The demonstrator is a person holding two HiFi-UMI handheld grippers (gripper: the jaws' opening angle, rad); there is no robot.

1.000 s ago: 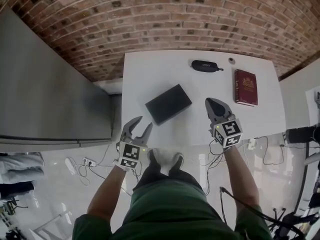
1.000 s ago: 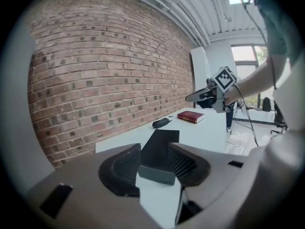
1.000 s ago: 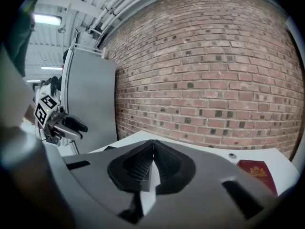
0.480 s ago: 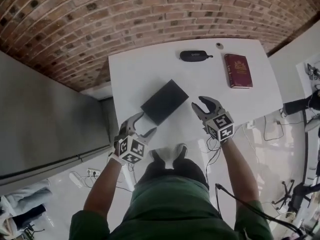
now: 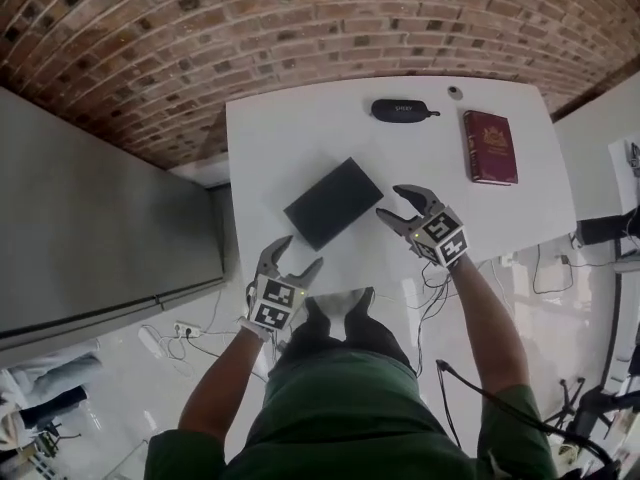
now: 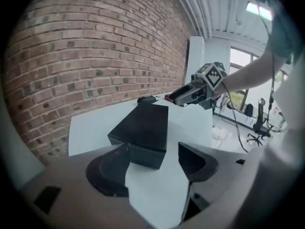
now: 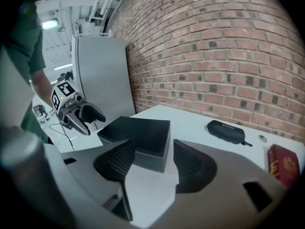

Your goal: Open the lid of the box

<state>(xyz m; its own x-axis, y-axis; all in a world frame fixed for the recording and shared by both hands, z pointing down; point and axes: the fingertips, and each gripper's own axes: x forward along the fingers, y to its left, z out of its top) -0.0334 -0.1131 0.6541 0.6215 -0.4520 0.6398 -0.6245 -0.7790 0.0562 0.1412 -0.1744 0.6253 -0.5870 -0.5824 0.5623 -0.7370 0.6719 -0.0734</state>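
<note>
A flat black box with its lid down lies on the white table, turned at an angle. My left gripper stands open near the table's front edge, just short of the box's near corner. My right gripper hovers to the right of the box, its jaws opening, with nothing between them. In the right gripper view the box lies straight ahead of the jaws and apart from them, and the left gripper shows beyond it.
A black glasses case and a small round thing lie at the table's far edge. A dark red book lies at the right. A grey cabinet stands left of the table, a brick wall behind. Cables run over the floor.
Both grippers' jaws have spread wider. The right gripper has moved in toward the box's right side, and the left has come up toward the box's near corner.
</note>
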